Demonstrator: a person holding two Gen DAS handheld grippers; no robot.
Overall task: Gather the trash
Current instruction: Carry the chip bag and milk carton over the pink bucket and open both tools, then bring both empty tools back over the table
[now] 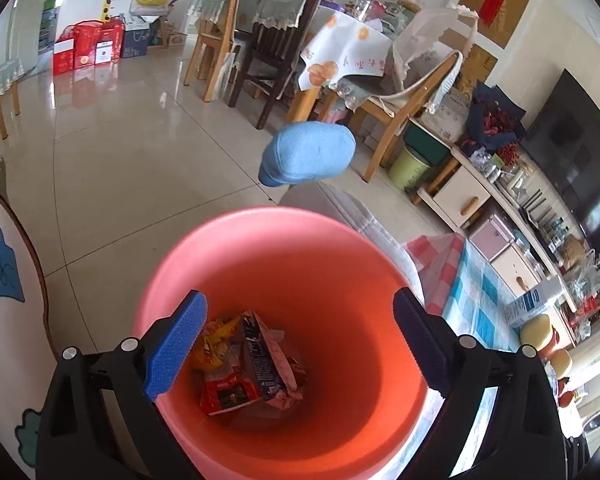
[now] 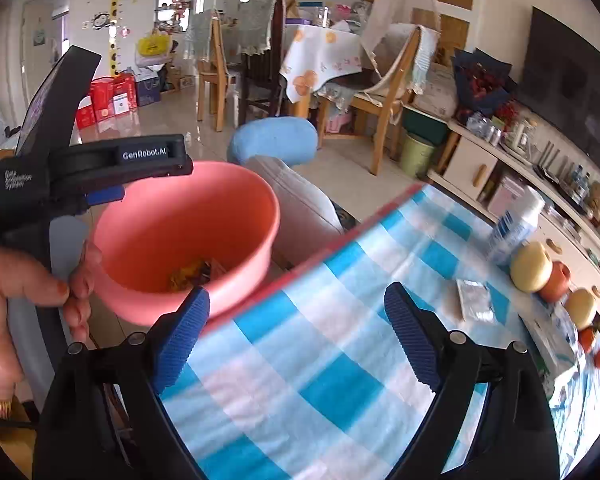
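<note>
Right wrist view puts a silvery wrapper (image 2: 474, 299) flat on the checked surface (image 2: 320, 360), far and right of the right tool (image 2: 298, 338), long axis running away. That tool gapes wide, empty, and looks nearer it. Left of the surface, the left tool (image 1: 300, 340), equally wide and empty, hangs over the pink bucket (image 1: 260, 240) of wrappers (image 1: 252, 364).

Each black tool (image 2: 296, 336) has ribbed blue pads (image 2: 182, 344) and silver screws.
</note>
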